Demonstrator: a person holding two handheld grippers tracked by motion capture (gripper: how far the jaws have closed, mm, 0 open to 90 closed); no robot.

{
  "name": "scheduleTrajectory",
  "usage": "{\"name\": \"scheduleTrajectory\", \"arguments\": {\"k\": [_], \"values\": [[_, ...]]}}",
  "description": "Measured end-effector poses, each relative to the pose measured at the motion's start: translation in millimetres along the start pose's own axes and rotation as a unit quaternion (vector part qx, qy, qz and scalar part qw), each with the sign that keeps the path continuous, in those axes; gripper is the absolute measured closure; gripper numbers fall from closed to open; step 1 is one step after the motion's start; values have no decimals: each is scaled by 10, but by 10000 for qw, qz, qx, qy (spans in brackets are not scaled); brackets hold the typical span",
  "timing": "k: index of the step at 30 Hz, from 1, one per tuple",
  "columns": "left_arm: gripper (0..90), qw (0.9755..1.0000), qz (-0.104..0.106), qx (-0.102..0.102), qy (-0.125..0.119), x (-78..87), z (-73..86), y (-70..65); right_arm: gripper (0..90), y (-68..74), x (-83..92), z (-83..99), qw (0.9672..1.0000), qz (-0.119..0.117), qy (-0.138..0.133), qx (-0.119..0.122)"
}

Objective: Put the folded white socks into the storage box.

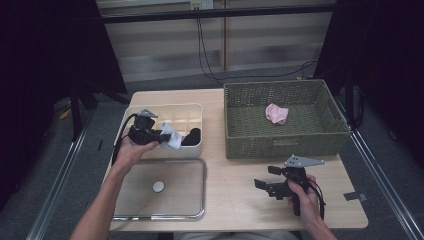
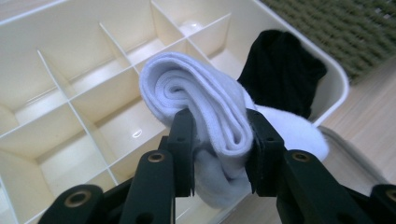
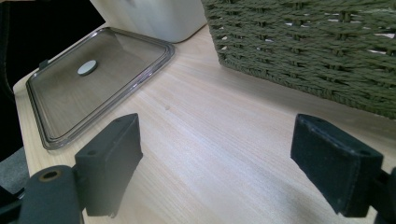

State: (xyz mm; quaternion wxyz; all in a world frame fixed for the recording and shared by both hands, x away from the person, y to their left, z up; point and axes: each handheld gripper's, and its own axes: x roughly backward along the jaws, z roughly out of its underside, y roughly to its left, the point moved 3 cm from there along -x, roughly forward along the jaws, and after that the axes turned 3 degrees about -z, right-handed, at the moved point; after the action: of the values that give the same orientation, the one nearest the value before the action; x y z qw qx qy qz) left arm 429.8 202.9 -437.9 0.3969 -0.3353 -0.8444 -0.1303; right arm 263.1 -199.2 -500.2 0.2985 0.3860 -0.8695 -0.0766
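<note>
My left gripper (image 2: 217,149) is shut on a rolled white sock (image 2: 205,112), its pads pressing the roll from both sides. It holds the sock (image 1: 170,135) over the near right part of a cream divided organizer box (image 1: 150,111). A rolled black sock (image 2: 282,70) sits in the box's right corner compartment, just beyond the white one. My right gripper (image 1: 265,184) rests low over the table in front of the green woven basket (image 1: 285,145), jaws wide apart with nothing between them. A pink sock (image 1: 276,113) lies inside the basket.
A clear lid (image 1: 165,202) with a round white knob (image 1: 158,187) lies flat on the table in front of the organizer box. The wooden table (image 1: 235,200) has bare space between the lid and my right gripper. Cables hang behind the table.
</note>
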Motion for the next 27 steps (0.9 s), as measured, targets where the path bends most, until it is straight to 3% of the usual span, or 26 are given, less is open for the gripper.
{"name": "scheduleTrajectory", "arguments": {"k": [11,14,19,21,24,27], "values": [[672,9994,13,-209,267,-126,-39,-73,158,-2,-12,2,10000,6,25,3],[672,9992,-71,-264,302,-174,-51,-112,158,1,-18,3,10000,-1,17,5],[673,9990,23,-247,368,-191,-53,-111,158,12,-17,3,10000,-11,13,24],[673,9989,-34,-259,385,-213,-55,-131,158,13,-22,4,10000,3,34,-1],[675,9975,-105,-442,534,-260,-62,-165,158,15,-35,3,10000,-15,37,27],[678,9974,-66,-400,598,-292,-52,-156,158,20,-45,4,10000,-24,59,14]]}}
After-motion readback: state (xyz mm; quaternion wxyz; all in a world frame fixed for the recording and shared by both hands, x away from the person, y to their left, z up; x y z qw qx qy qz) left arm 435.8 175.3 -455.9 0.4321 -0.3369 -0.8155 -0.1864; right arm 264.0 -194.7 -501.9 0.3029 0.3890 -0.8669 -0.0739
